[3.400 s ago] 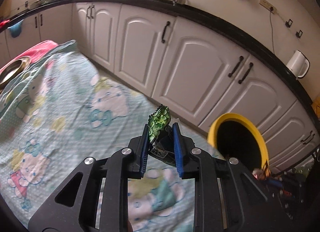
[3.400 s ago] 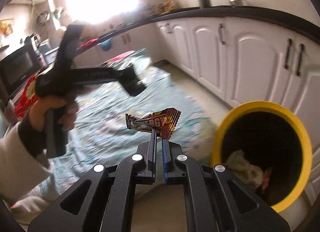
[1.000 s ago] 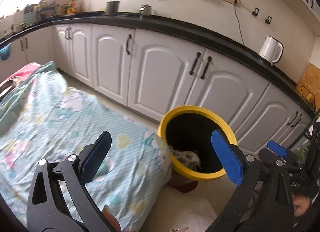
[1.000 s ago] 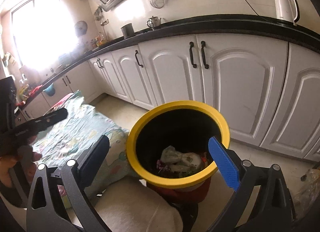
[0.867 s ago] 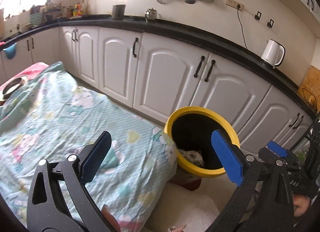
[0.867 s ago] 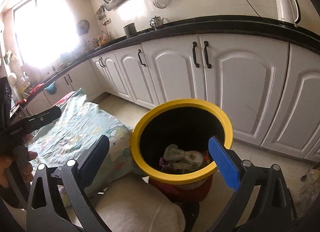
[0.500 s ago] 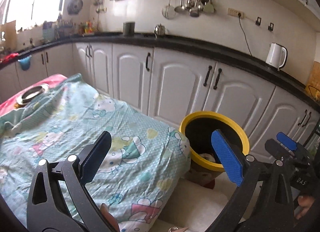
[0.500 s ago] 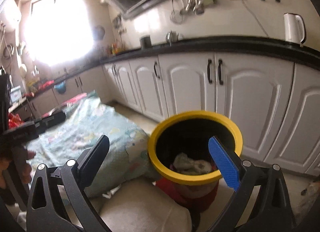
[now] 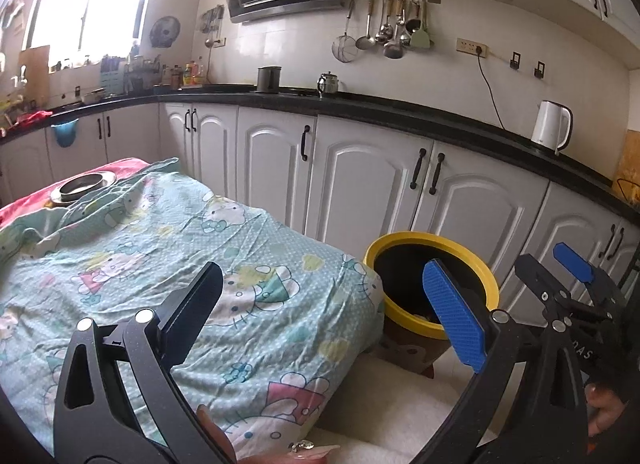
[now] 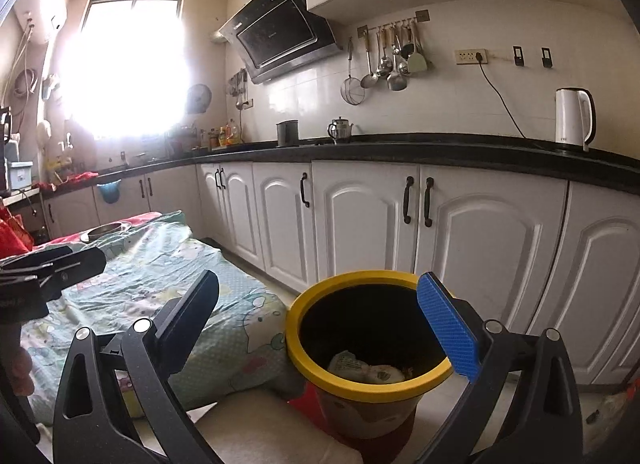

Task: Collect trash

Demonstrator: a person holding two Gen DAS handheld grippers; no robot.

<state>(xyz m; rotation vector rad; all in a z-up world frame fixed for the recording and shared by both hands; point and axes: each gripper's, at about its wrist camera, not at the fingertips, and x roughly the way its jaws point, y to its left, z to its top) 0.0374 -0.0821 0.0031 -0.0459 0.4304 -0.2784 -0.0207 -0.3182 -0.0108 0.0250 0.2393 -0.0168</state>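
A yellow-rimmed black trash bin [image 9: 460, 258] [image 10: 316, 376] stands on the floor beside the low table. Crumpled wrappers [image 10: 366, 370] lie at its bottom. My left gripper [image 9: 326, 314] is open and empty, held above the table's corner with the bin ahead to the right. My right gripper [image 10: 324, 324] is open and empty too, and hangs just before the bin's mouth. In the left wrist view the right gripper [image 9: 560, 268] shows at the far right, held by a hand. In the right wrist view the left gripper [image 10: 52, 264] shows at the left edge.
The low table wears a mint cartoon-print cloth [image 9: 168, 264] [image 10: 168, 264]; a metal dish [image 9: 82, 185] sits at its far end. White cabinets [image 9: 368, 191] under a black counter run behind the bin. A white kettle [image 9: 550, 131] stands on the counter.
Both grippers let go of their wrappers, the green one and the red one, and now stand open. Both have since pulled back and tilted up, so the bin sits lower and farther off.
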